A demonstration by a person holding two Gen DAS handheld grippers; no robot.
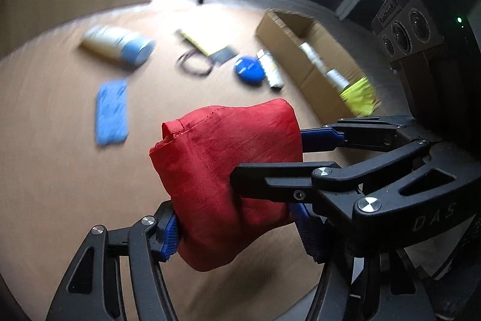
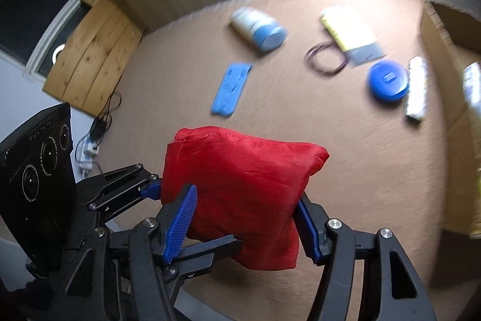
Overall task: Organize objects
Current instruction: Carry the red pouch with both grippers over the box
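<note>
Both your grippers hold one red cloth bag above the brown worktop. The left gripper presses its blue pads on the bag's near end, and the right gripper clamps it from the side, so the two pairs of fingers cross. The bag's long axis runs from you towards the far edge, its stitched end pointing away. Farther on the worktop lie a blue flat case, a white bottle with blue cap, a yellow booklet, a dark cord loop, a blue round lid and a white tube. An open cardboard box stands at the right edge.
</note>
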